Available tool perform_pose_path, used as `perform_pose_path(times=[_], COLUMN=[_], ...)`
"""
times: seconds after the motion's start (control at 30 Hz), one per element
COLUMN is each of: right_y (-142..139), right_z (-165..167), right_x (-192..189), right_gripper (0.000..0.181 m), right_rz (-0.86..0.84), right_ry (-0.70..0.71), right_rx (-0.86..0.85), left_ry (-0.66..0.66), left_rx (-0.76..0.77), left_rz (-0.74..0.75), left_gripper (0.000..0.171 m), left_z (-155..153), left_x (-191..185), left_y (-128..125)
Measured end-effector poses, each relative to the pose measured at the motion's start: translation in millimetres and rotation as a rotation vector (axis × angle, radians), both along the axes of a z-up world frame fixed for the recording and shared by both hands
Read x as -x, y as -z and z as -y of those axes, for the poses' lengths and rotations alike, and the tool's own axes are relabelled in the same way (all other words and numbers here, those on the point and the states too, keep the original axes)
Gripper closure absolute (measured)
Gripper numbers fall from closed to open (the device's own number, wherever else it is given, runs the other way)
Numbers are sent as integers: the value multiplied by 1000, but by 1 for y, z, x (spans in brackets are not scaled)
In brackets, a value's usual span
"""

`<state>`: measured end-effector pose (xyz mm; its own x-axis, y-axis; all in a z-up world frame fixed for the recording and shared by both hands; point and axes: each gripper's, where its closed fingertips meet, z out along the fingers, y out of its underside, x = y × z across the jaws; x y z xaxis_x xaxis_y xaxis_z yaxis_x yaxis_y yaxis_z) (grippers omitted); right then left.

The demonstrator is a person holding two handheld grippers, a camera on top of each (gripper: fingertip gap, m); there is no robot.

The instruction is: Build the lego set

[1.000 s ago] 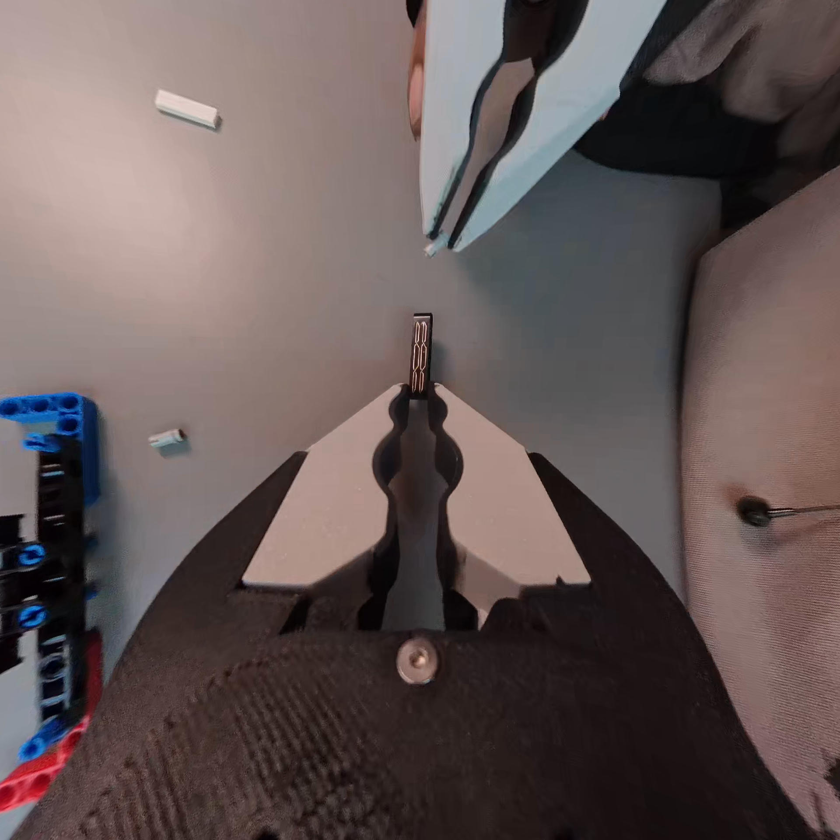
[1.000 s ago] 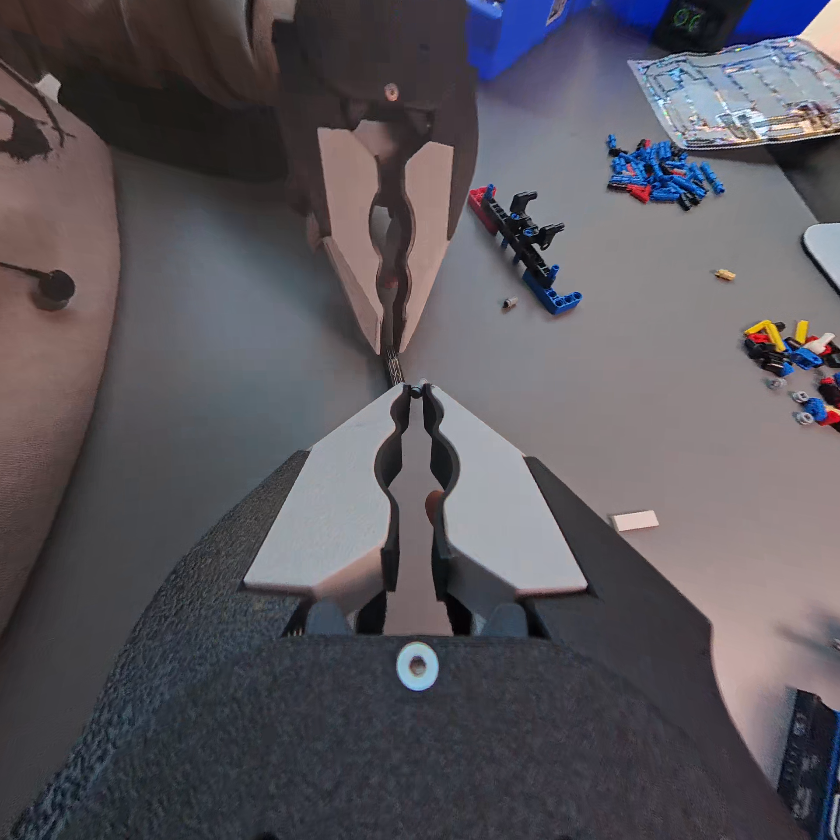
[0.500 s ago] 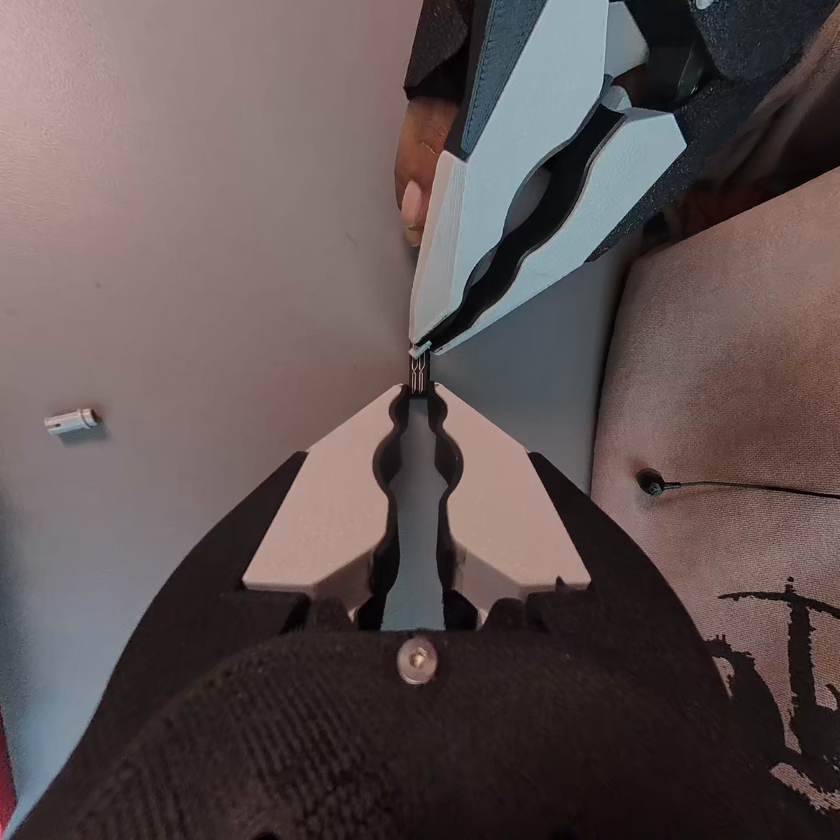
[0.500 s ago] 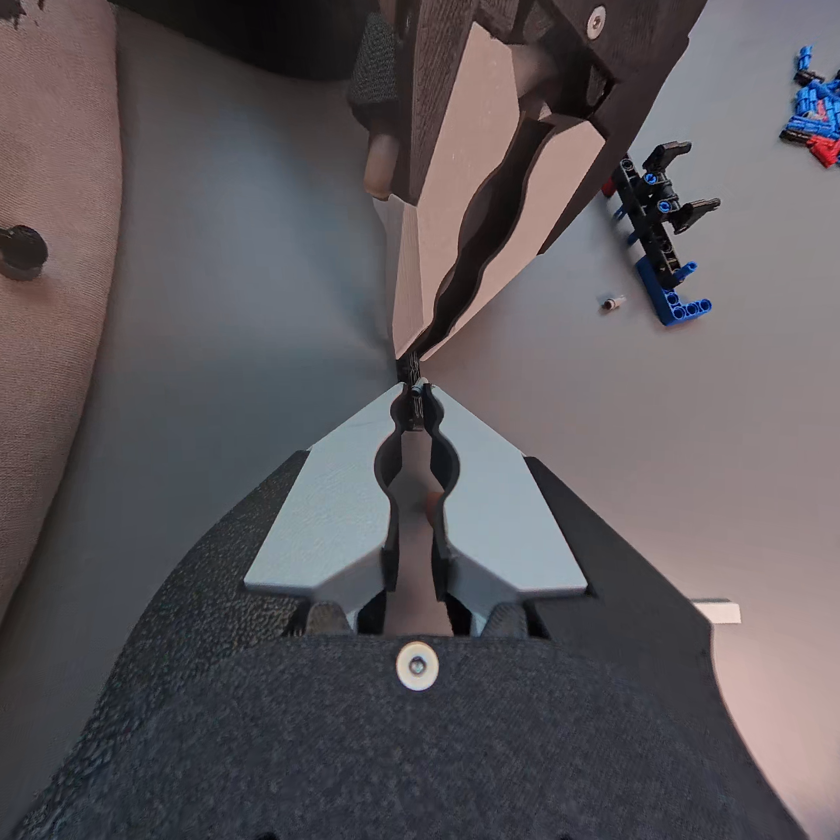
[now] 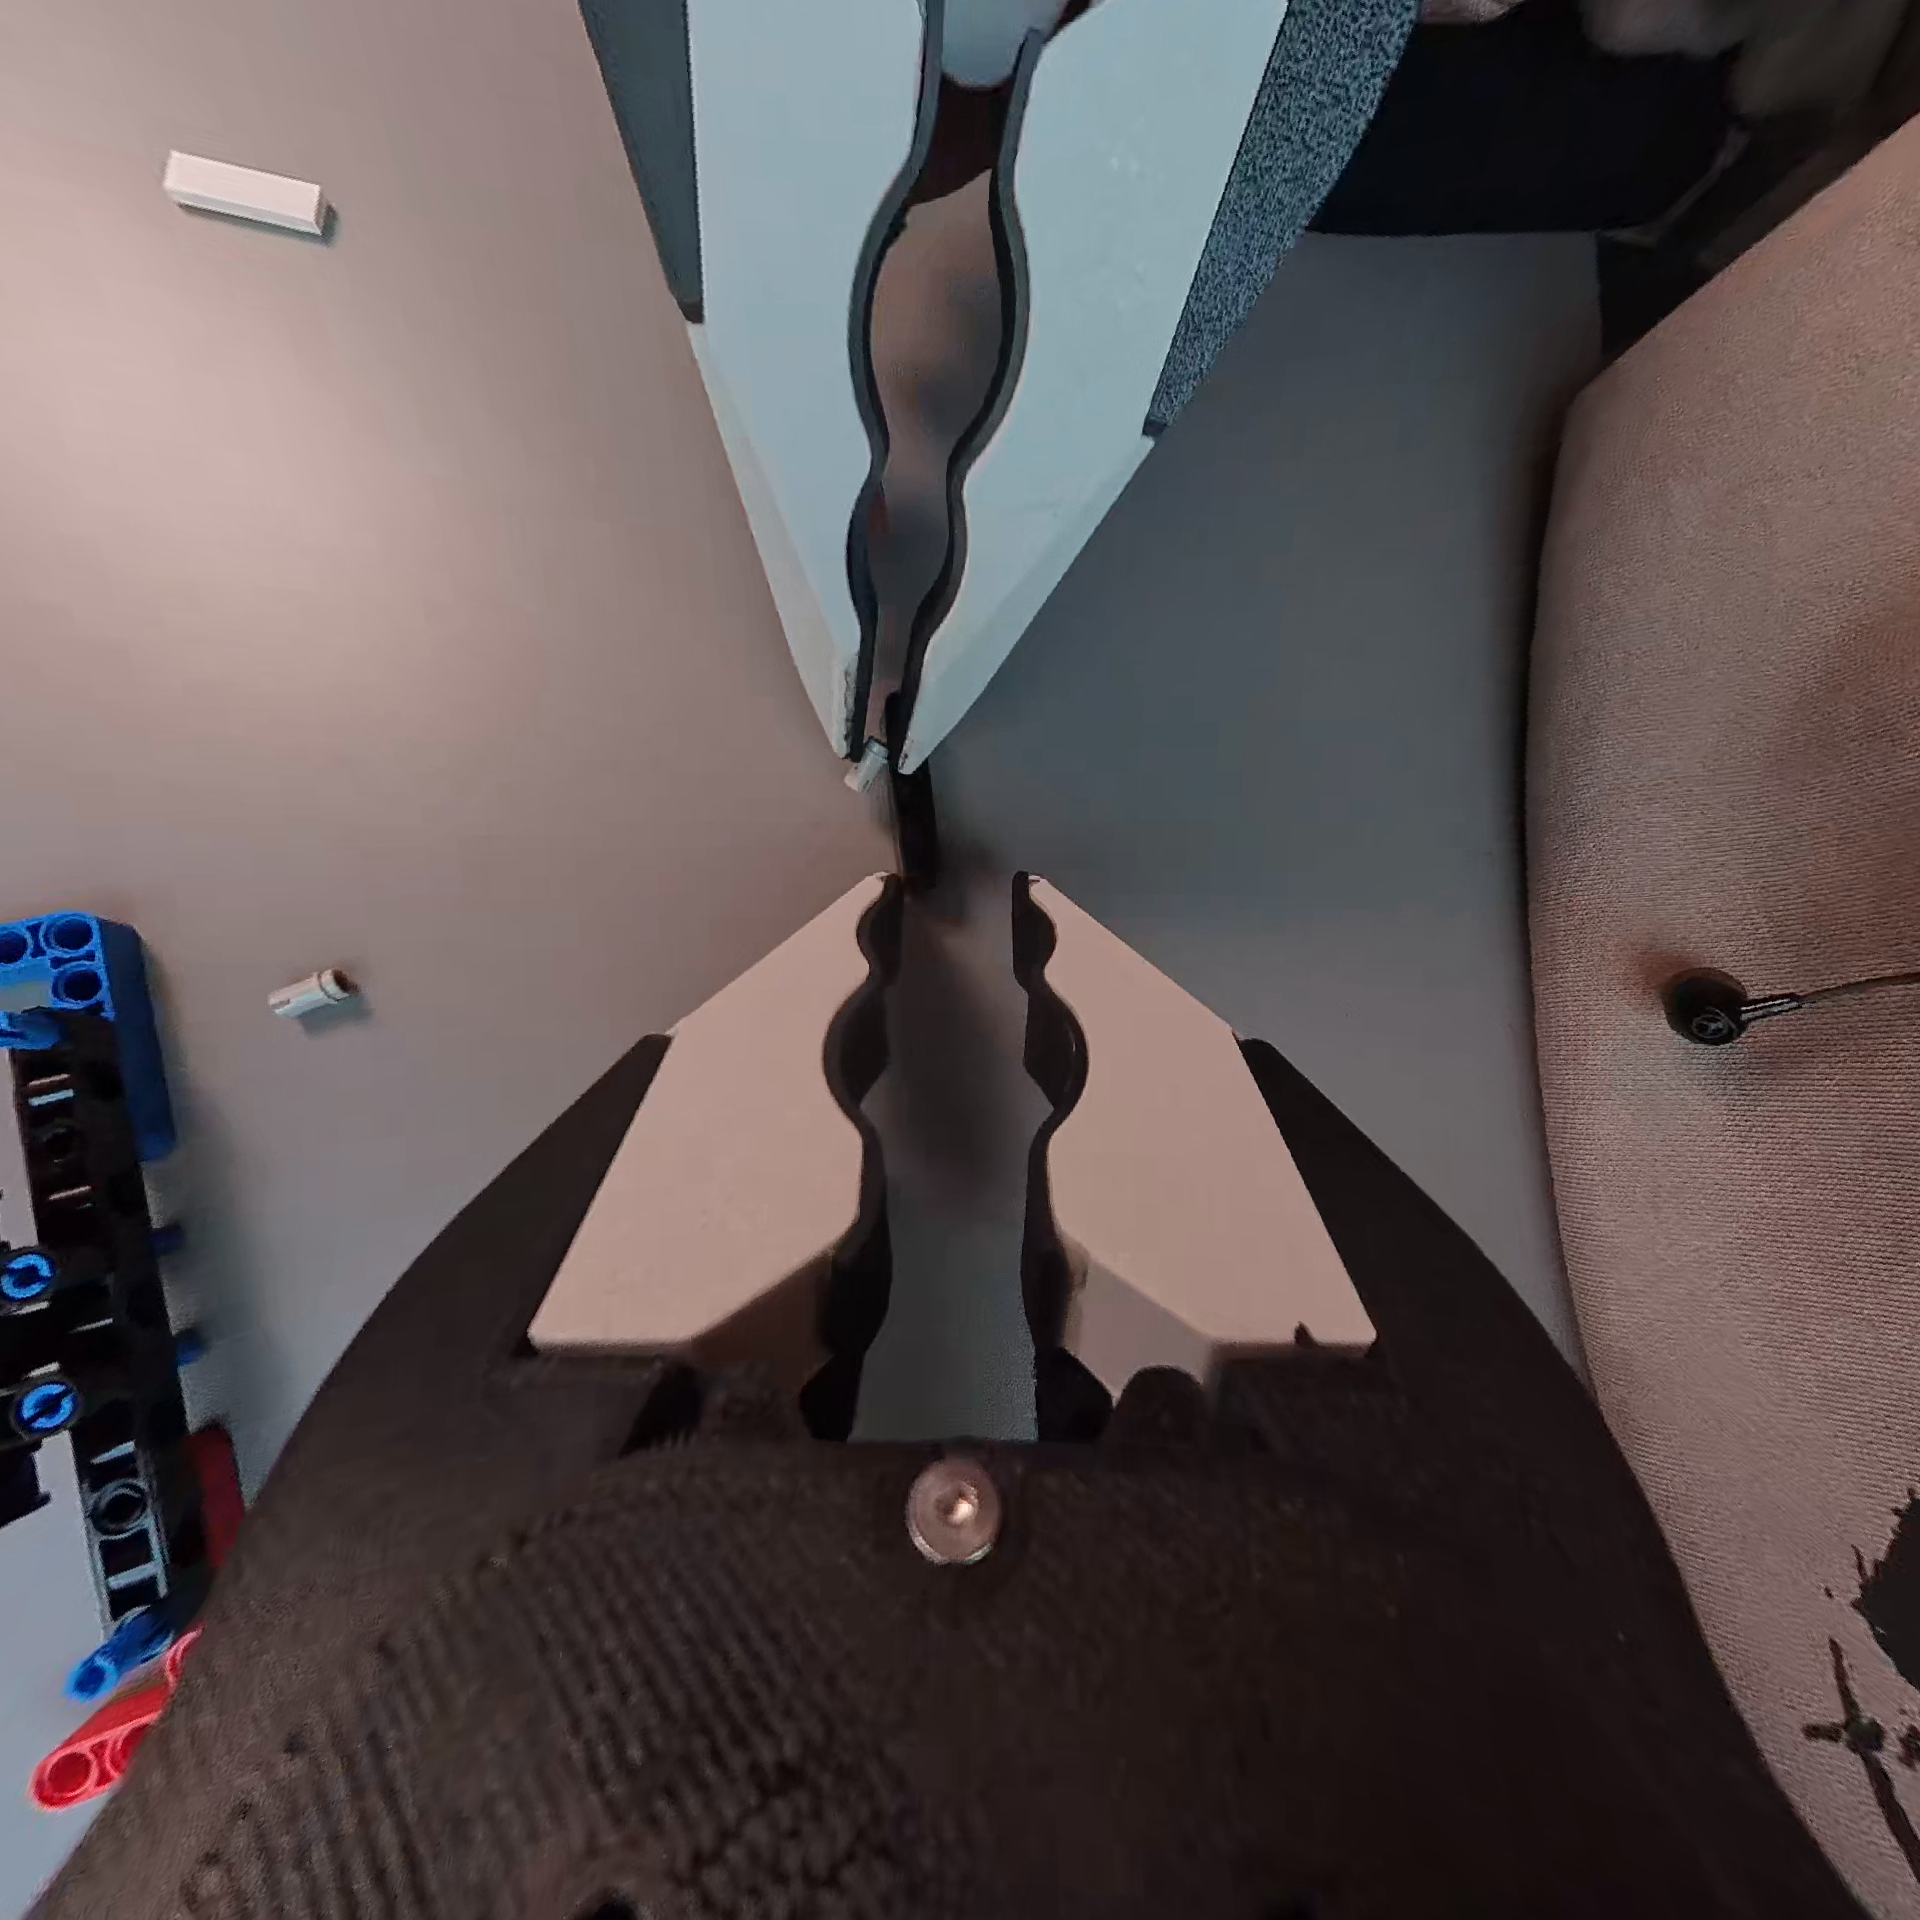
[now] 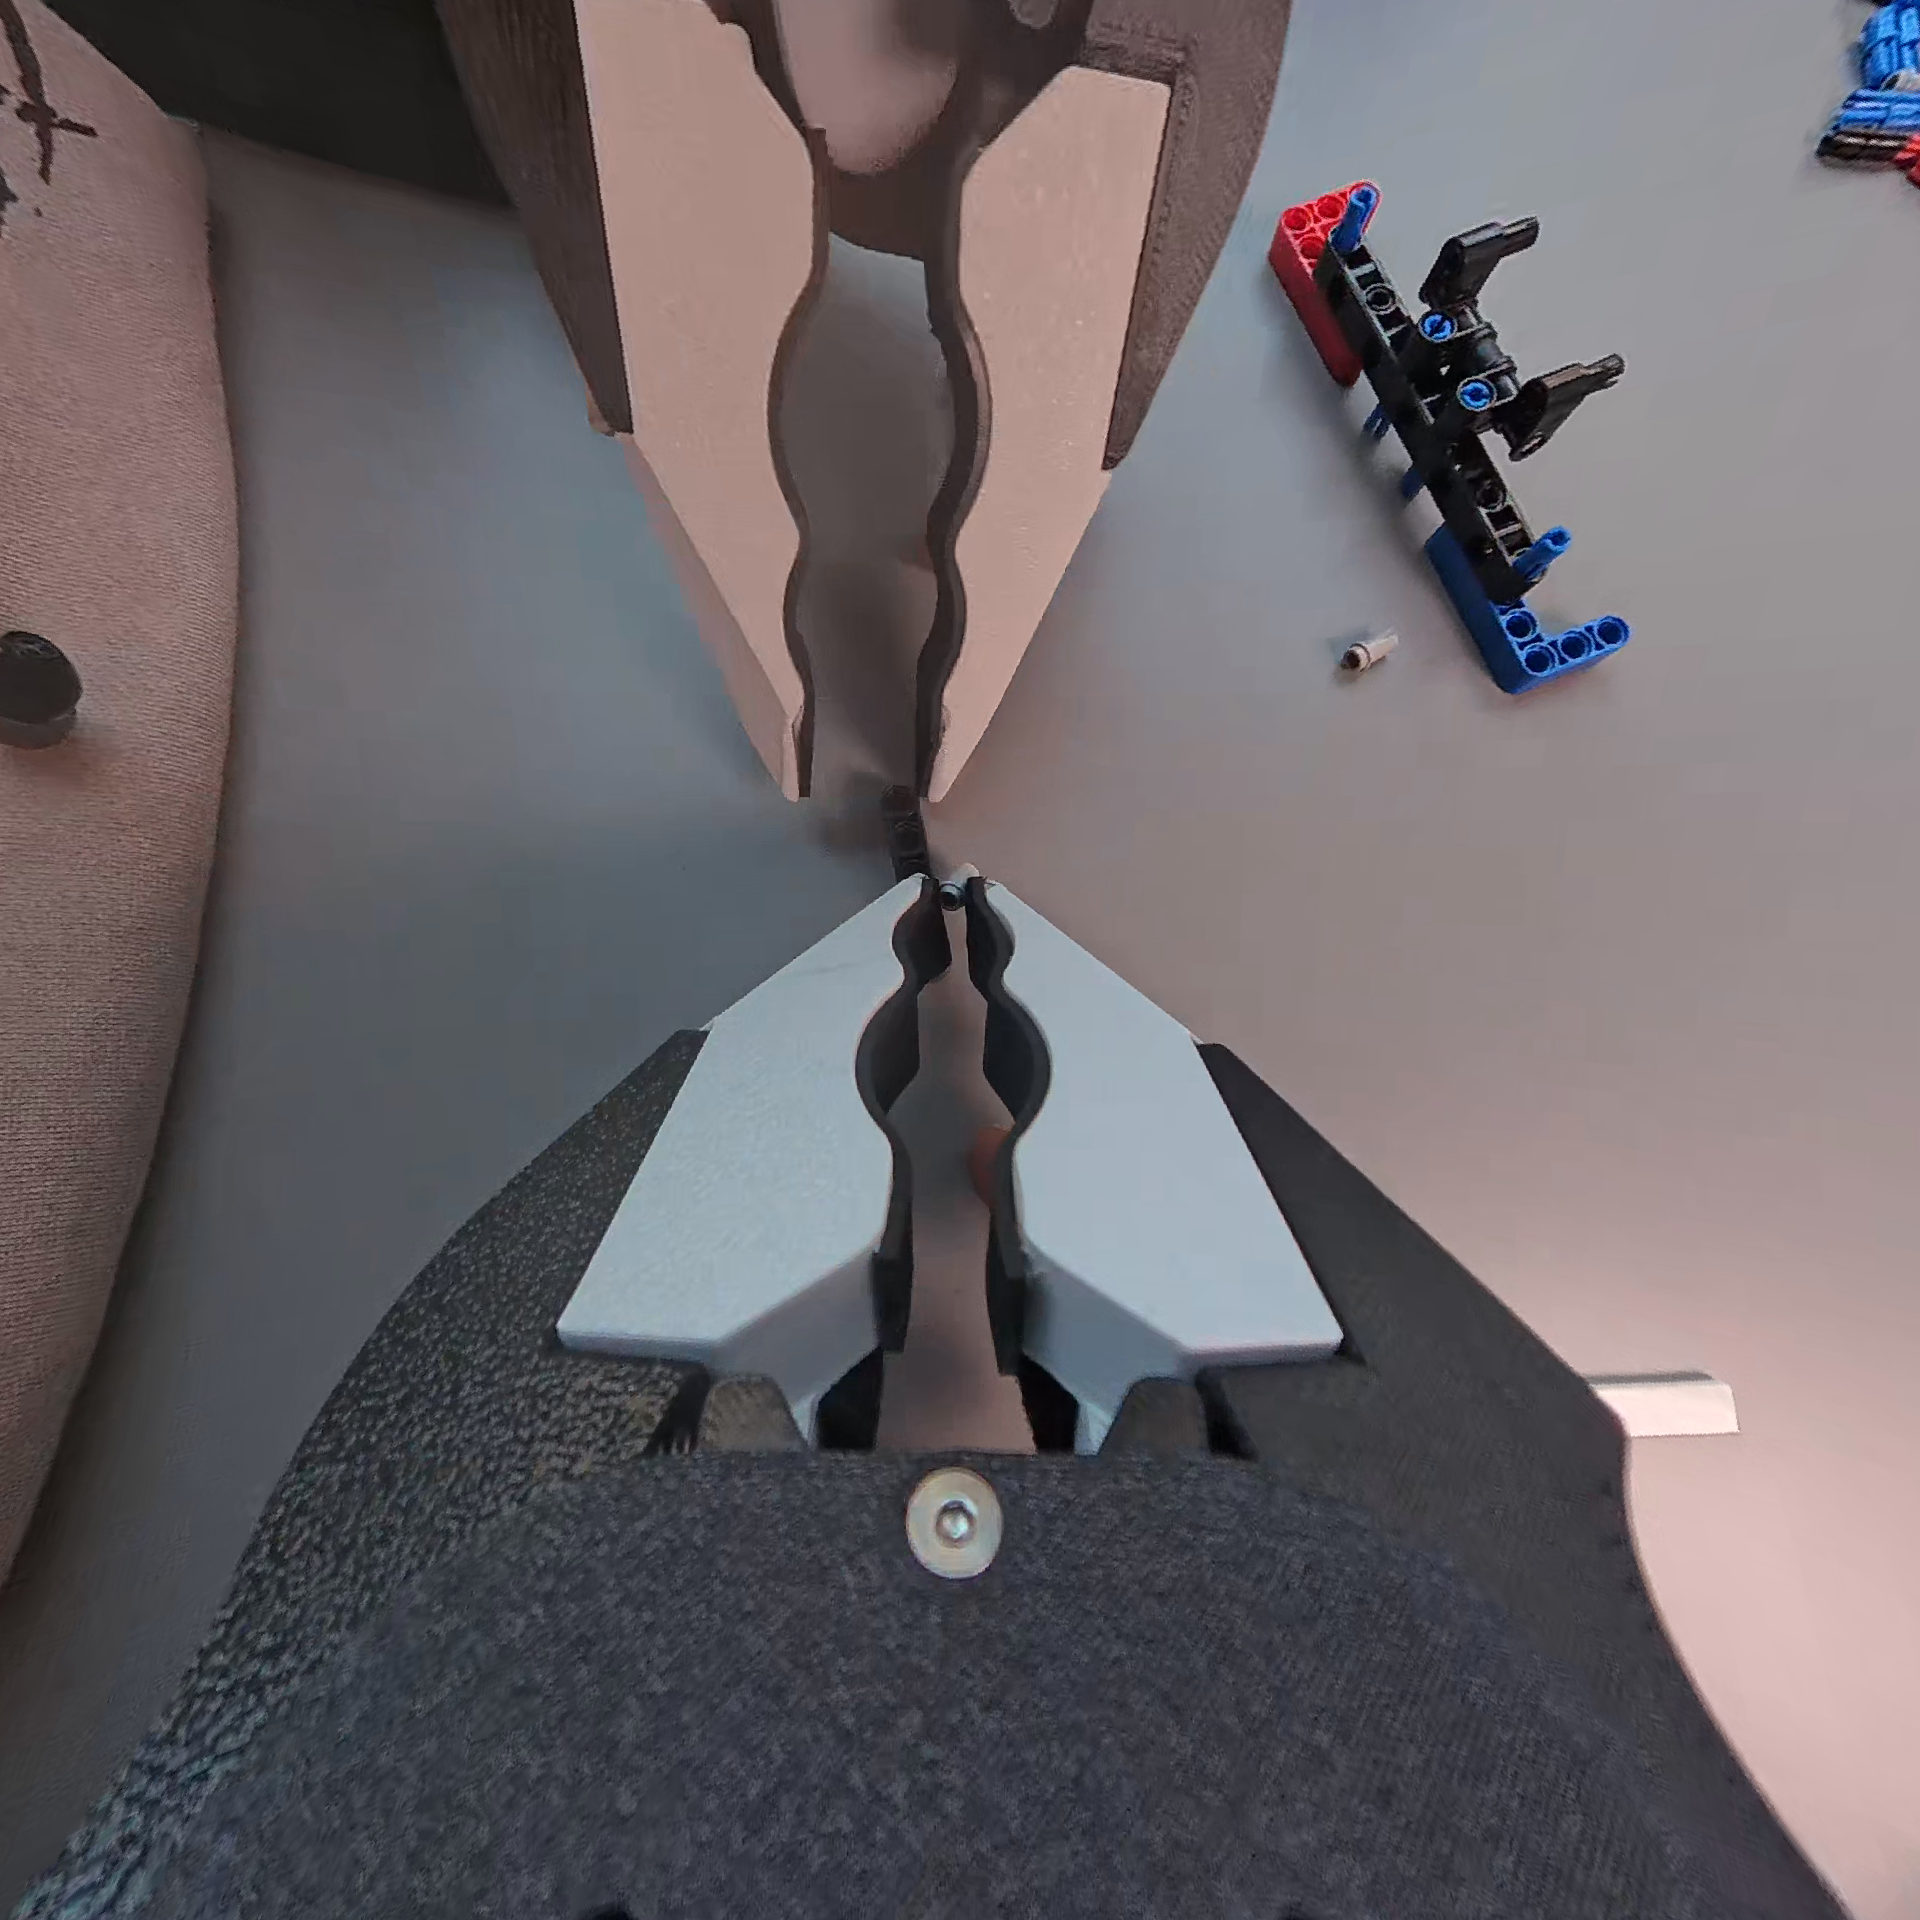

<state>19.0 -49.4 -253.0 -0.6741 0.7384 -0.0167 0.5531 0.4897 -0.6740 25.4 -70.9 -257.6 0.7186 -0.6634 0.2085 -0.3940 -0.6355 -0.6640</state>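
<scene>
My right gripper [image 6: 951, 891] is shut on a small grey pin [image 5: 868, 774]. A short black beam [image 6: 902, 831] sits on that pin and sticks out toward my left gripper [image 5: 956, 881]. The left jaws stand apart, and the beam [image 5: 914, 831] lies against the tip of one left finger, not clamped. The two grippers face each other tip to tip above the grey table [image 6: 1351, 935]. The half-built black, blue and red frame [image 6: 1444, 416] lies on the table to the side and also shows at the left edge of the left wrist view [image 5: 73, 1247].
A loose grey pin [image 6: 1366, 655] lies near the frame's blue end. A white bar [image 5: 244, 194] lies farther out on the table. A pile of blue and red pieces [image 6: 1881, 104] sits at the far corner. A person's shirt [image 5: 1714, 1039] is close beside the grippers. Left and right tips are no more than a few centimetres apart. Both grippers' tips are roughly 15 cm from the white bar [image 5: 244, 194]. Seen from the right wrist view [image 6: 1650, 1385] as well.
My left jaws have opened and let go of the black beam, which now stays on the pin in my right gripper. Both grippers swung to face each other straight on.
</scene>
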Motion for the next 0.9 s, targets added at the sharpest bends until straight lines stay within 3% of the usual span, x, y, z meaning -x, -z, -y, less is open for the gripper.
perform_pose_path(times=[0.27, 0.4, 0.63, 0.9], right_y=[-15, -15, -41, -47], right_z=[-12, -2, 19, 22], right_x=[-11, -15, -13, -15], right_gripper=[178, 178, 178, 178], right_rz=[32, 107, -1, -15], right_ry=[26, 8, -48, -11], right_rx=[77, 116, 209, 219], left_ry=[-2, -1, 29, 28], left_rx=[-108, -138, -343, -354], left_rz=[-108, -96, 0, 1], left_gripper=[165, 155, 161, 168], left_z=[-8, -9, -9, -6], left_x=[-1, -4, -13, -17], left_y=[3, 0, -42, -47])
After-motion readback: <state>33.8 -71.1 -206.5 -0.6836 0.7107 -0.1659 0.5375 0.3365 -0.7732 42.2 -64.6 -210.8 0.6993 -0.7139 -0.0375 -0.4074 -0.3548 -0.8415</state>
